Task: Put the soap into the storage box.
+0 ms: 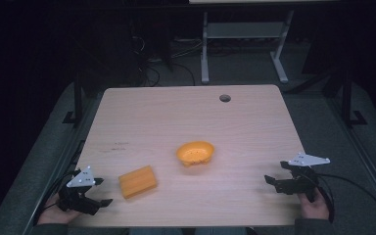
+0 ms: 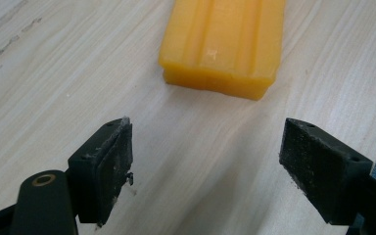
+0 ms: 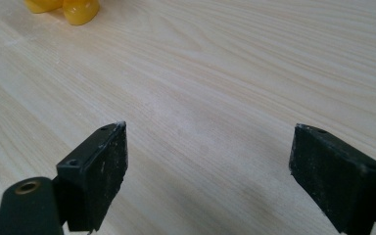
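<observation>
An orange rectangular block (image 1: 137,181) lies flat on the wooden table (image 1: 186,127) at front left; the left gripper view has it (image 2: 223,44) just ahead of the jaws. An orange oval bowl (image 1: 195,152) stands near the table's middle, and its base (image 3: 63,10) peeks in at the top left of the right gripper view. My left gripper (image 1: 103,192) sits open at the front left corner, a short way left of the block. My right gripper (image 1: 274,172) is open near the front right edge, well to the right of the bowl. Both hold nothing.
A round cable hole (image 1: 224,98) sits near the table's far edge. Beyond the table stand a white desk frame (image 1: 245,39) and cables on a dark floor. Black cables trail from both grippers over the table's sides.
</observation>
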Demonstrator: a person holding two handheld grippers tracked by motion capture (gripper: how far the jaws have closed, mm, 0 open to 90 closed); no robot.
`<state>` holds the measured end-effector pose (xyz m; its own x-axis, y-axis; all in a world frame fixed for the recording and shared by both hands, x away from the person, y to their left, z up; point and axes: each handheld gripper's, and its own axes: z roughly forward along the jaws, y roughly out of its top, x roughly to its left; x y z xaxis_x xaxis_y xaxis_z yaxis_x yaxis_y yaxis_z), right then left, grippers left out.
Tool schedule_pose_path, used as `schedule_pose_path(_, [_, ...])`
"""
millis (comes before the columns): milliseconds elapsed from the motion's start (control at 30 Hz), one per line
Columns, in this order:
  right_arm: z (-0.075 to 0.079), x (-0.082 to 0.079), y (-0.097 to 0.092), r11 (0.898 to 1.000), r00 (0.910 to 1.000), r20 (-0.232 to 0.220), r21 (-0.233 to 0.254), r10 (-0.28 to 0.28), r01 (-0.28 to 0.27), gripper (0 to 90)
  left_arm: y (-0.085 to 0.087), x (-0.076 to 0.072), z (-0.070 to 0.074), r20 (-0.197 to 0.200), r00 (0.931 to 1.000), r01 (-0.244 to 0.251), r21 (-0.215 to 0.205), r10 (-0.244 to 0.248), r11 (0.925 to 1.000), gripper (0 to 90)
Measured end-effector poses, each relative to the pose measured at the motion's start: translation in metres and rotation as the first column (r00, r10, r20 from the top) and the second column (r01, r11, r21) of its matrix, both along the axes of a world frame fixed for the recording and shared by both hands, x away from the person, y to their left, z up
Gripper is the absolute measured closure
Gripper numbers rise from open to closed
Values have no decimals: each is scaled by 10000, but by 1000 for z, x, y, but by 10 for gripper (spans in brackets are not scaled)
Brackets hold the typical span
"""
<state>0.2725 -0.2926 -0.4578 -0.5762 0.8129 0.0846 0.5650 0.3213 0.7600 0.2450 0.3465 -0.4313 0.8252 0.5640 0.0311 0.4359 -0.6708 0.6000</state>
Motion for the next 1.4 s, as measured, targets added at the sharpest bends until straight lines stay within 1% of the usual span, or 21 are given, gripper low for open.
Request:
schedule_pose_path(133, [0,0,0,10000,10000,-20,57,-26,27,140,-1,1,0,13,10000,71,92,-71,9999,189])
schedule_pose_path(300, [0,0,1,10000,10000,11,23,43,-43,140,-3,1,2,73,9999,124,75,-124,9999,188])
schedule_pose_path(333, [0,0,1,10000,10000,-31,-45,87,-87,139,-4,1,3,106,9998,154,101,-155,9998,186])
schedule_pose_path(567, [0,0,2,9999,9999,-44,-16,113,-113,140,-11,3,5,148,9994,321,129,-322,9994,183])
schedule_pose_path(633, [0,1,2,9999,9999,-24,10,141,-141,140,-14,5,5,98,9993,369,144,-370,9992,182])
schedule_pose_path(833, [0,1,3,9998,9998,-37,-19,180,-180,140,-18,7,6,150,9989,452,247,-455,9987,178])
schedule_pose_path(1200, [0,2,4,9997,9997,-73,-38,246,-246,139,-25,10,8,198,9980,603,255,-608,9979,180])
schedule_pose_path(1267, [0,2,4,9996,9996,-61,-70,279,-279,139,-27,12,9,208,9974,683,336,-691,9971,180])
schedule_pose_path(1400, [-1,2,4,9995,9995,-75,-71,301,-302,140,-28,13,9,198,9975,678,324,-685,9972,180])
